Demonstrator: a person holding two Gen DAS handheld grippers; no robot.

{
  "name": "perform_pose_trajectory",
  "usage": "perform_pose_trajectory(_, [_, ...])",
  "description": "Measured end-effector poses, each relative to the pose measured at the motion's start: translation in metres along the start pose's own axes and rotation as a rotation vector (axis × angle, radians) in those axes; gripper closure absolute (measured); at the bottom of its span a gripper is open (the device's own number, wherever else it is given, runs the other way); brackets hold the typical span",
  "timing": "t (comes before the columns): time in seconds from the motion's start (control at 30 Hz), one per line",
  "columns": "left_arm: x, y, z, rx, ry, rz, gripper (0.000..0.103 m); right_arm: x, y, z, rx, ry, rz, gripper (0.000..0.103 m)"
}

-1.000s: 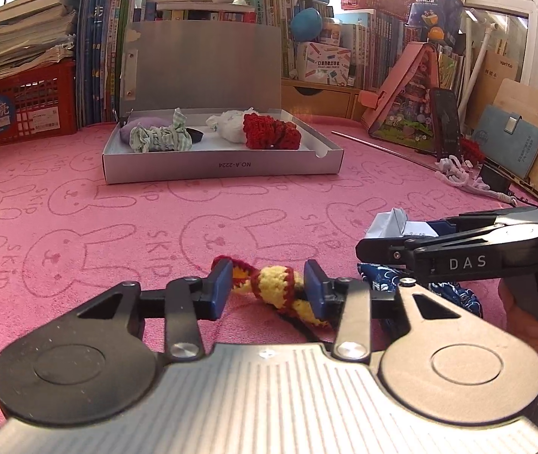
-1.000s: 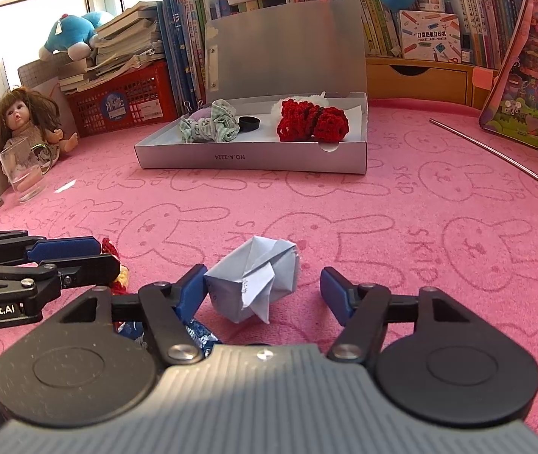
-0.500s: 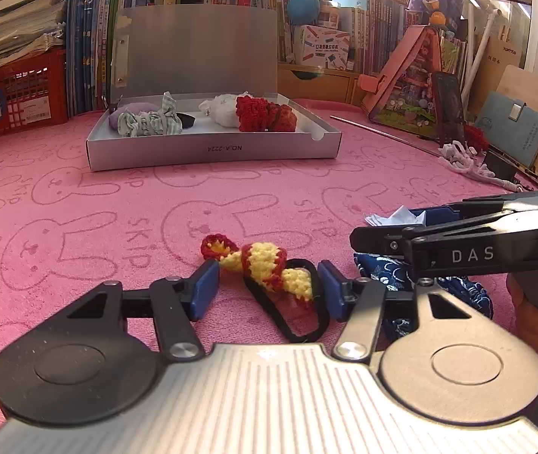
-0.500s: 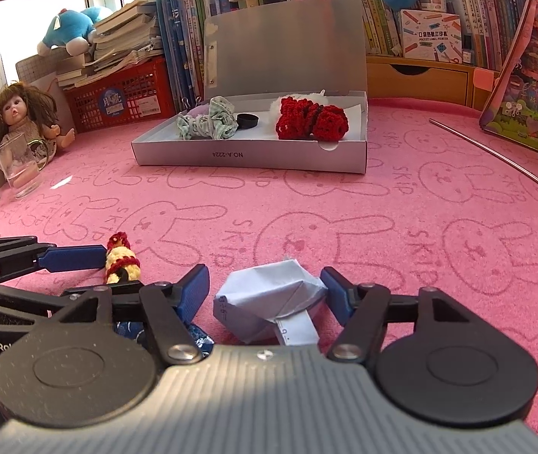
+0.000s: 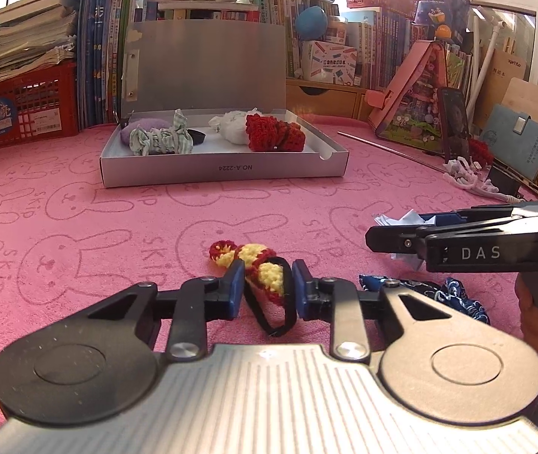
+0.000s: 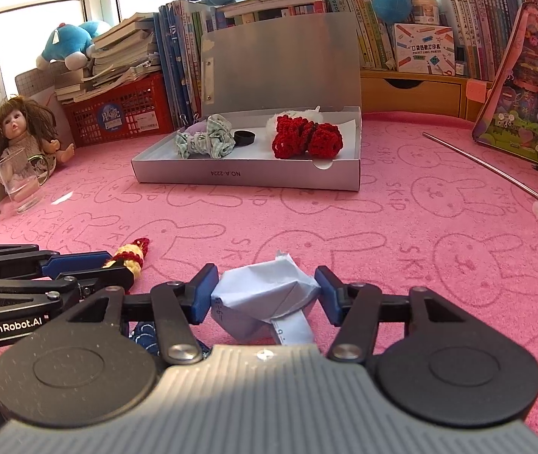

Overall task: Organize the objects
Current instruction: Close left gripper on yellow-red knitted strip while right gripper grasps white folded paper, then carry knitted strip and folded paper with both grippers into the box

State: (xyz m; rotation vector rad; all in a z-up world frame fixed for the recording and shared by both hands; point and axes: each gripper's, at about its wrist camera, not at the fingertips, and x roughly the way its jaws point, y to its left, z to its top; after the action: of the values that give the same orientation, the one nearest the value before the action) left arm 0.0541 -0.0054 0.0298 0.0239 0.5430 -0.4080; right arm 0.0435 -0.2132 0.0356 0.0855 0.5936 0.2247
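Observation:
My left gripper [image 5: 265,289] is shut on a red-and-yellow crochet hair tie [image 5: 257,266] with a black elastic loop, low over the pink mat. The tie also shows in the right wrist view [image 6: 131,254]. My right gripper [image 6: 265,295] is closed on a folded white paper packet [image 6: 265,299], its pads touching both sides. The packet's tip shows in the left wrist view [image 5: 397,221]. An open grey box [image 5: 223,169] at the back holds a green striped scrunchie [image 5: 161,139], a red crochet piece [image 5: 274,133], a white piece and a black cap.
A blue patterned cloth [image 5: 439,295] lies on the mat under the right gripper. A doll [image 6: 19,128] and a glass cup [image 6: 17,181] stand at the left. Books, a red basket [image 5: 19,111], plush toys and a metal rod [image 5: 390,149] line the back and right.
My left gripper's jaws narrowed around the crochet hair tie and now pinch it. My right gripper moved forward over the paper packet and closed onto it.

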Motion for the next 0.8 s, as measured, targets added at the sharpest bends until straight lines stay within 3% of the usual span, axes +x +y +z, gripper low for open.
perform_pose_trajectory(0.2, [-0.001, 0.001, 0.003, -0.002, -0.007, 0.019, 0.075, 0.000, 0.001, 0.004, 0.002, -0.010, -0.011, 0.043])
perform_pose_trajectory(0.3, [0.005, 0.004, 0.004, -0.028, 0.026, 0.039, 0.073, 0.000, 0.000, 0.005, 0.005, -0.010, -0.015, 0.043])
perform_pose_trajectory(0.37, [0.011, 0.007, 0.005, -0.068, 0.047, 0.051, 0.061, 0.001, 0.001, 0.004, 0.007, -0.009, -0.019, 0.043])
perform_pose_trajectory(0.43, [0.013, 0.008, 0.007, -0.090, 0.042, 0.059, 0.038, 0.001, 0.001, 0.004, 0.010, -0.008, -0.022, 0.043])
perform_pose_trajectory(0.53, [0.018, 0.008, 0.011, -0.113, 0.039, 0.078, 0.036, 0.002, 0.001, 0.003, 0.013, -0.005, -0.024, 0.043])
perform_pose_trajectory(0.6, [0.024, 0.008, 0.014, -0.134, 0.057, 0.093, 0.037, 0.003, 0.000, 0.003, 0.015, -0.002, -0.027, 0.043])
perform_pose_trajectory(0.73, [0.028, 0.004, 0.012, -0.124, 0.076, 0.123, 0.070, 0.004, 0.000, 0.002, 0.022, -0.002, -0.028, 0.043])
perform_pose_trajectory(0.8, [0.027, 0.004, 0.013, -0.136, 0.082, 0.098, 0.073, 0.004, 0.000, 0.002, 0.022, -0.003, -0.028, 0.043])
